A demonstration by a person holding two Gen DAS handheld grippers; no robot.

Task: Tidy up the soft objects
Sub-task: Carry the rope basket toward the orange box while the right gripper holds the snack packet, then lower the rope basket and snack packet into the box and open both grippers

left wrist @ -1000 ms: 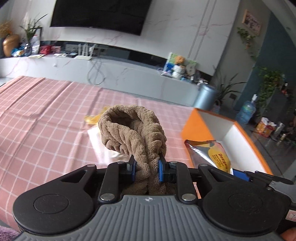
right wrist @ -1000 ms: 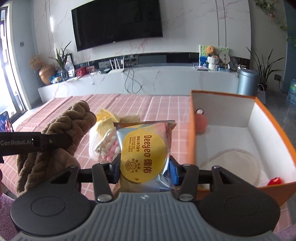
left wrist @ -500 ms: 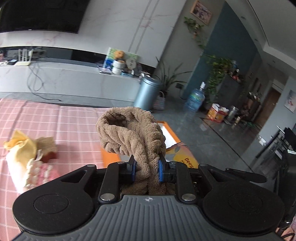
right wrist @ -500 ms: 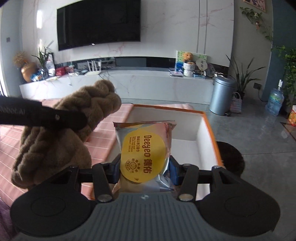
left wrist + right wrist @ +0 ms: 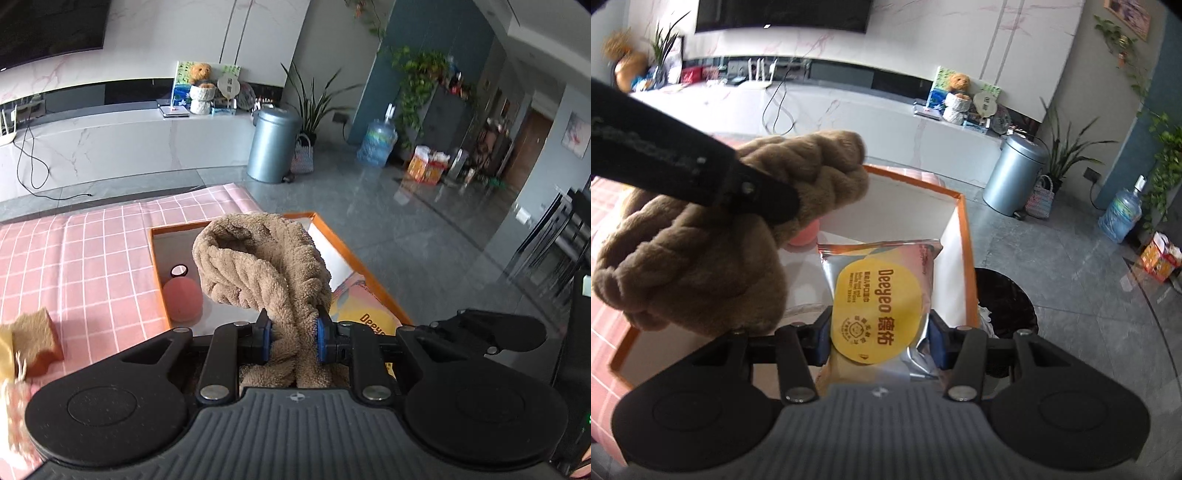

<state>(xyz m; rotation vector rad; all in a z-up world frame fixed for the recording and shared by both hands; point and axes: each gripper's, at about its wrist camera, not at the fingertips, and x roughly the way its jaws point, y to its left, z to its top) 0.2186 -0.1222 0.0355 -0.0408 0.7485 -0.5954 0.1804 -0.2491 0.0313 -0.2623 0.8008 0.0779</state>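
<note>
Pink checked tablecloth (image 5: 85, 266) covered the work surface, with grey floor tile beyond it and a white marble media console (image 5: 122, 144) along the far wall. Orange-rimmed white box (image 5: 157, 266) sat at the cloth's edge. Left gripper (image 5: 290, 338) was clamped on a brown braided plush towel (image 5: 266, 273); blue pads (image 5: 265, 339) pressed into its lower part, the rest standing up in a loop over the box. Right gripper (image 5: 879, 338) was clamped on a foil snack packet (image 5: 882, 295) with a yellow round label, pads on both side edges, packet upright and held over the box interior. From the right wrist view the towel (image 5: 701, 254) hung to the packet's left, above the near-left part of the box (image 5: 964, 236), with the left gripper's black finger crossing in front of it. Inside the box, a pink soft ball (image 5: 183, 299) lay against the left wall, just beside a small dark ring on that wall. On the cloth left of the box lay a brown sponge-like block (image 5: 37, 341), touching a yellow item cut off by the frame edge. A silver trash bin (image 5: 273, 144) stood on the floor near the console, a water jug (image 5: 376, 142) further right, potted plants behind both. A dark round bin (image 5: 1008, 295) sat on the floor right next to the box's right wall. Teddy bear (image 5: 201, 72) on the console.
</note>
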